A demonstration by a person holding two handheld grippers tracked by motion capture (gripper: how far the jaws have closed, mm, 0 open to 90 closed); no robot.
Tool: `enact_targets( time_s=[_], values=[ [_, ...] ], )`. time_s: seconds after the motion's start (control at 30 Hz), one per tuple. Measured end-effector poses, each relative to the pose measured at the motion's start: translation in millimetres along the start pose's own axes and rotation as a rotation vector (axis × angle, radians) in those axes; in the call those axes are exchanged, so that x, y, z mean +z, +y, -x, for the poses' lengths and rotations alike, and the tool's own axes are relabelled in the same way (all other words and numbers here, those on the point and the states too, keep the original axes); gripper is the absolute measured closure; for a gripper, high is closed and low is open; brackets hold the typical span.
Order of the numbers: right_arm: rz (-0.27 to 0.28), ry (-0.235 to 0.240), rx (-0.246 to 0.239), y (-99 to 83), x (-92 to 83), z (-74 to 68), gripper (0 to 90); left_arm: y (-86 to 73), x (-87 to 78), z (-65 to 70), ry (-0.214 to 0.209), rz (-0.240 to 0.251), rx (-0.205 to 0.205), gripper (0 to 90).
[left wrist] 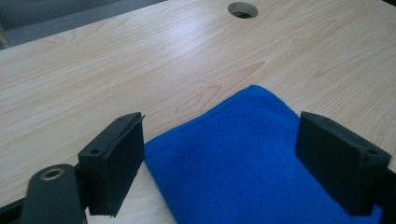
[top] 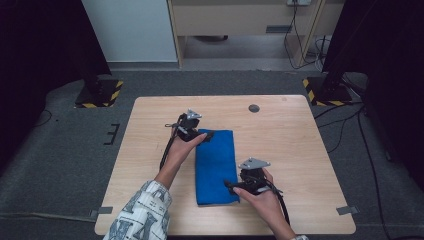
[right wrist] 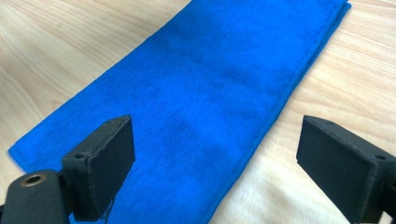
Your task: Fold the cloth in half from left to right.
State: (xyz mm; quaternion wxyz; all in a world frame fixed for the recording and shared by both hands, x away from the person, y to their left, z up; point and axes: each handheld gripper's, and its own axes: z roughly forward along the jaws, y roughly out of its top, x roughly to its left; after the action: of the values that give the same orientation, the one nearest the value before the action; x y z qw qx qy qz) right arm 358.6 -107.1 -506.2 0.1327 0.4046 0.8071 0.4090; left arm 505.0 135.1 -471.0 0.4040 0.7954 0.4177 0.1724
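The folded blue terry cloth (top: 216, 166) is soft and light; pinch its corners. Left tool (top: 206, 135) and right tool (top: 231, 185) are spread, gripping nothing.

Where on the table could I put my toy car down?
The table is bare right of the blue towel, out to its right edge, and along the far edge near the round hole. It is crowded at the towel, with the left hand-held gripper and right hand-held gripper at its corners.
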Motion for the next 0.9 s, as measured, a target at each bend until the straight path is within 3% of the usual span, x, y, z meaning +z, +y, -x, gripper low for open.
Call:
enact_targets(
  time_s=[0.13,0.27,0.43,0.73,0.9],
  values=[
    [-0.012,-0.002,-0.019,4.2,9.2,7.7,12.0,-10.7,-10.3,-3.8,0.037,-0.008,-0.002,13.7],
    [-0.038,-0.018,-0.045,12.2,22.4,16.1,12.8,-27.5,-18.7,-5.2,0.037,-0.026,-0.020,12.4],
    [-0.022,-0.033,-0.068,29.7,32.0,23.4,19.3,-37.3,-25.4,-10.6,0.062,-0.036,-0.023,11.4],
    [-0.033,-0.026,-0.091,57.4,41.2,38.1,16.9,-38.4,-36.9,-10.8,0.074,-0.037,-0.004,11.0],
    [-0.015,-0.028,-0.079,68.0,44.5,46.3,16.4,-37.4,-39.5,-9.6,0.062,-0.034,0.004,10.1]
  ],
)
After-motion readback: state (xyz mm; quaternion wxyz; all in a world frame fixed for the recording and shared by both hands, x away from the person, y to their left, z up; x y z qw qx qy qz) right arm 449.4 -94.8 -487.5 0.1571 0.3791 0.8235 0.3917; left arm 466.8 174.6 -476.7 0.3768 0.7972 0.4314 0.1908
